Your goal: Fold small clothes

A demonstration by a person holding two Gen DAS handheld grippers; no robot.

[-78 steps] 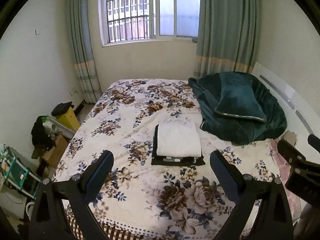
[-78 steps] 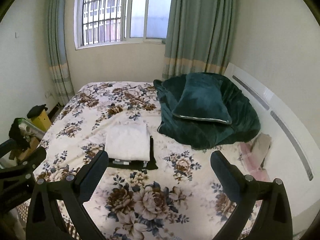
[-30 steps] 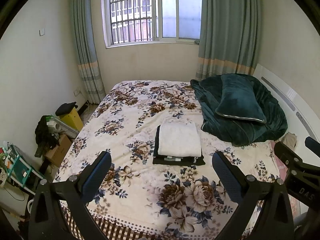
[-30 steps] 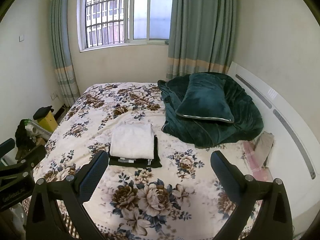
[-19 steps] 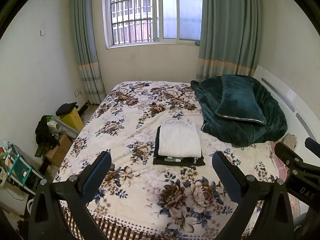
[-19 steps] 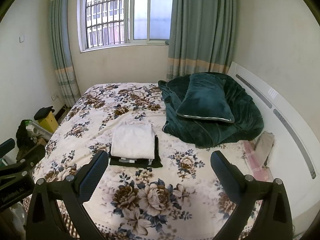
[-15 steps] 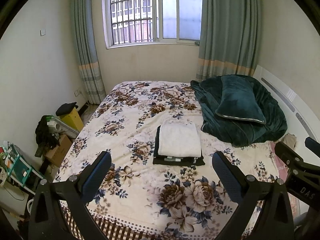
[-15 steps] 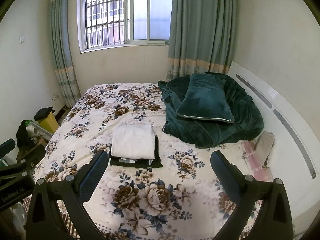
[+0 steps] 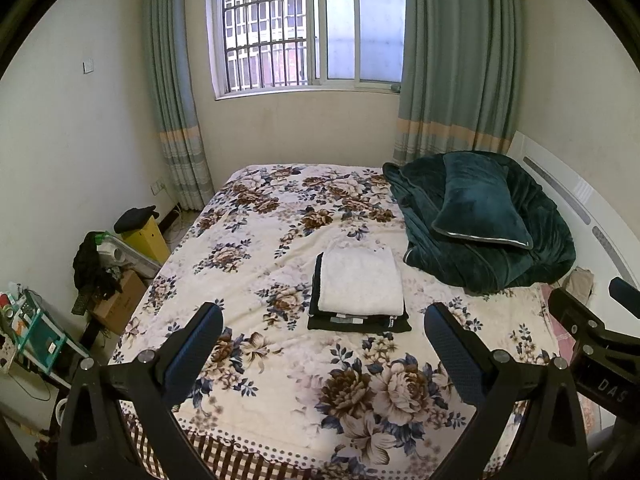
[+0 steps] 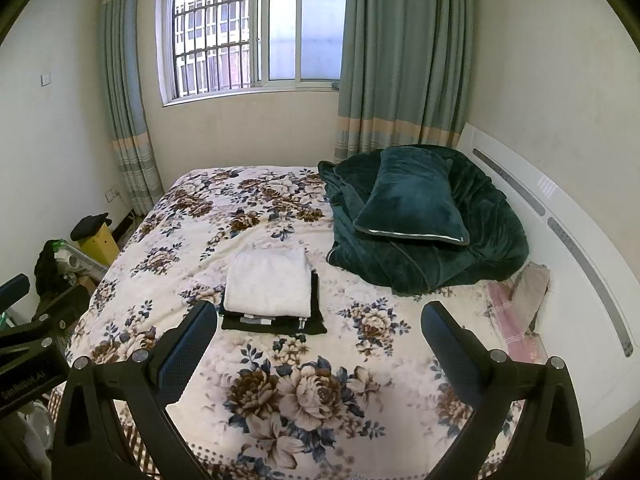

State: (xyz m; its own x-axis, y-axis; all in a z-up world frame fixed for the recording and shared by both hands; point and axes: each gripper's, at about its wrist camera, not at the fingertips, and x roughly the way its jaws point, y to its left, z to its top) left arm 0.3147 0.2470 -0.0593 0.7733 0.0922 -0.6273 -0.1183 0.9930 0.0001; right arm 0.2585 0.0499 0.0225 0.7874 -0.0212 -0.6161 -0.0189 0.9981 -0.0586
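With both your left gripper (image 9: pixel 322 336) and right gripper (image 10: pixel 316 334) spread wide and empty above the bed (image 9: pixel 280 380), the folded stack (image 9: pixel 358 288) at its middle looks soft, light and slippy, so grip it low at the edges.
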